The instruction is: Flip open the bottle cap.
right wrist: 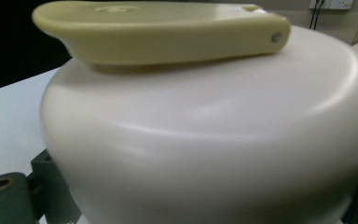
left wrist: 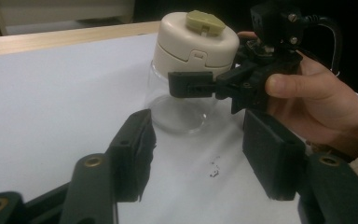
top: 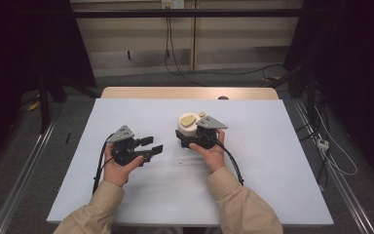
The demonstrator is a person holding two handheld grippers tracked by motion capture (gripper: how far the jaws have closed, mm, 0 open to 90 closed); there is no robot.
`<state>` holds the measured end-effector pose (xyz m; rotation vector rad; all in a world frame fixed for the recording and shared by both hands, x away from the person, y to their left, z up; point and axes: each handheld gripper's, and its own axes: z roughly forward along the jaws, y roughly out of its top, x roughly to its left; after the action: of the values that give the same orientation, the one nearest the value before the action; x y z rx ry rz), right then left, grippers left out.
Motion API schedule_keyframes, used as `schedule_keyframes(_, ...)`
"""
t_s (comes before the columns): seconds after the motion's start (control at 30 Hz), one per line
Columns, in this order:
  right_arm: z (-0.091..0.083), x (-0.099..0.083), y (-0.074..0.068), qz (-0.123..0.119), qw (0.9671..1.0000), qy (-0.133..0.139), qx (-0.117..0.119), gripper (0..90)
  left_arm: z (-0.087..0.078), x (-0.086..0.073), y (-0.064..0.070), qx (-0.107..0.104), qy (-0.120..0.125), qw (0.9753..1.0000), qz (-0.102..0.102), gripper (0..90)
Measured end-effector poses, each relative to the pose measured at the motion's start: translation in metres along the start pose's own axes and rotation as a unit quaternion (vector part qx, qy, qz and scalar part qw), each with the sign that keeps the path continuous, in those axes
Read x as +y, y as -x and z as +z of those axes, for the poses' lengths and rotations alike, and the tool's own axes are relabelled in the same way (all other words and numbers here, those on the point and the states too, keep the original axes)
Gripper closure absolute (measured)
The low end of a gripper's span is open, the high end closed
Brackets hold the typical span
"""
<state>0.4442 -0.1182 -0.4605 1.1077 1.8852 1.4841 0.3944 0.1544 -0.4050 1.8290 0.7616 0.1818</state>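
A clear glass jar with a bulky cream plastic lid (left wrist: pixel 193 44) stands upright on the white table sheet (top: pixel 272 146), near the middle of it and a little toward its far edge. A flat olive-yellow flip tab (right wrist: pixel 163 30) lies across the lid's top, hinged by a small pin at one end.

The right gripper (top: pixel 187 140) is at the jar, with one black jaw laid across its near side just under the lid's lower rim, as the left gripper view shows; the right gripper view has the cream lid pressing close between its jaw bases. The jaws appear clamped on the jar around the neck, though the far jaw is hidden behind it.

The left gripper (top: pixel 152 145) rests on the sheet beside the jar, on the person's left, apart from it, its jaws spread wide and grasping nothing.

The jar looks empty, so probably light, but the glass wall is smooth, rigid and breakable: it would likely slip under a weak pinch and tip easily with that heavy lid above a narrow body. The safest hold seems to be right under the lid's overhang, where the rim stops any downward slide. The lid's rounded dome gives poor purchase; the tab is the part to catch for opening.
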Motion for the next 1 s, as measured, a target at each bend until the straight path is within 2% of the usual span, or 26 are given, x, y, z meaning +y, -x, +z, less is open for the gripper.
schedule_keyframes(0.03,0.0,0.0,0.0,0.0,1.0,0.0,0.0,6.3,0.003,0.003,0.0,0.0,-0.009,1.0,0.002,47.2)
schedule_keyframes(0.3,0.0,0.0,0.0,0.0,1.0,-0.001,0.0,6.3,0.014,0.015,-0.001,-0.004,-0.022,0.9997,0.005,56.9)
schedule_keyframes(0.6,0.0,0.0,0.0,-0.001,1.0,-0.002,0.0,6.3,0.022,0.025,0.0,-0.013,-0.03,0.9995,0.007,68.8)
schedule_keyframes(0.8,0.0,0.0,0.0,0.0,1.0,-0.002,0.0,6.3,0.029,0.032,0.001,-0.022,-0.04,0.9988,0.016,77.5)
schedule_keyframes(1.0,0.0,0.0,0.0,0.0,1.0,-0.002,0.0,6.3,0.033,0.037,0.0,-0.023,-0.039,0.9989,0.011,83.6)
